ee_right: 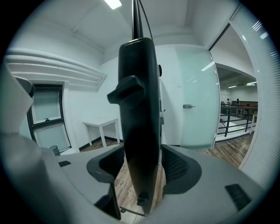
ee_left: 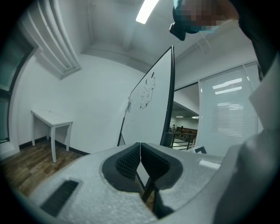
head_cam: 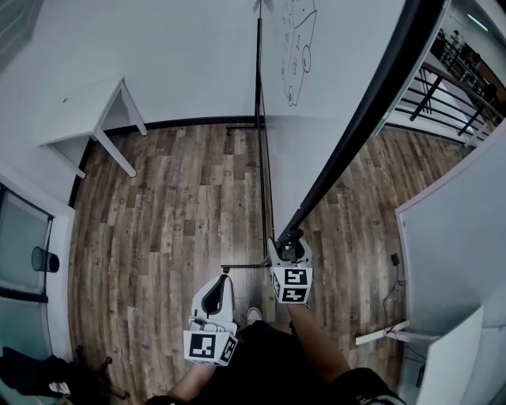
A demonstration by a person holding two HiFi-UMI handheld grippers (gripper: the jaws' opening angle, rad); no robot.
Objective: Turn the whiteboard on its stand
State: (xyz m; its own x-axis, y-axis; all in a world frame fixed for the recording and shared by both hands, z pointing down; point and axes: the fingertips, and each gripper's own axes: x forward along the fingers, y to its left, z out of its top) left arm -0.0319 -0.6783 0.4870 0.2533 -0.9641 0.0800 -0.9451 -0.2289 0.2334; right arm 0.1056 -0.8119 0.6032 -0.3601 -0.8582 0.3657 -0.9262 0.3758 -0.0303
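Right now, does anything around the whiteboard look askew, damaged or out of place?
Nothing stands out. The whiteboard looks undamaged on its stand; its black edge sits between the right gripper's open jaws, and the left gripper is shut and empty.

Looks like an office: wood-plank floor (head_cam: 182, 206), bare white desk (head_cam: 79, 119) at ten o'clock, sketched-on whiteboard (head_cam: 316, 95) at one, small black bin (head_cam: 45, 259) at nine, frosted glass door (ee_right: 197, 100), window blinds (ee_left: 227, 109), ceiling strip light (ee_left: 146, 11).

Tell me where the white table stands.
Head view, upper left: the white table stands against the wall, well left of the whiteboard; the left gripper view shows it at left too.
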